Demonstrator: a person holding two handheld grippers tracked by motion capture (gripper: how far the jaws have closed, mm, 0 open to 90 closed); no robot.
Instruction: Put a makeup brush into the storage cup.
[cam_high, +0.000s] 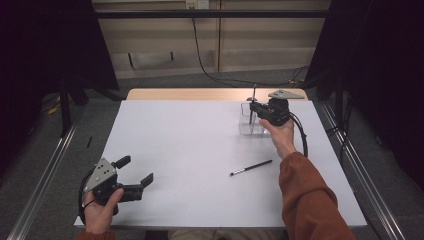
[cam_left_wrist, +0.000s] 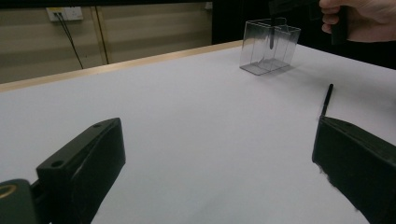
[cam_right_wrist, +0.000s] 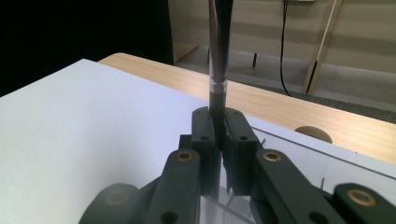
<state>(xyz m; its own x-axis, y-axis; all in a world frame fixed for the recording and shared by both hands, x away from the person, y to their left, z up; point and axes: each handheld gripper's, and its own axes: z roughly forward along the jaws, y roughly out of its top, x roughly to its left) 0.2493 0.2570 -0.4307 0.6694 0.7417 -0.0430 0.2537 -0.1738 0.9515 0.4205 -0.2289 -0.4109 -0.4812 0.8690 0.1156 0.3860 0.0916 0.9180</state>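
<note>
Two grippers (cam_high: 131, 176) (cam_high: 253, 106), two brushes (cam_high: 251, 167) (cam_right_wrist: 218, 70), seemingly one clear holder (cam_left_wrist: 269, 46).

A clear holder (cam_high: 251, 121) is set on the table (cam_high: 190, 150) toward its far right, a brush (cam_high: 252, 104) is held upright over it, a second brush (cam_high: 251, 167) is laid nearer on the table, and the left gripper (cam_high: 136, 172) is kept at the near left corner.

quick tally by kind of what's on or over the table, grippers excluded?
Brushes: 2, one held upright over the holder by the right gripper, one lying flat on the table.
Clear plastic holders: 1.
Total: 3.
</note>
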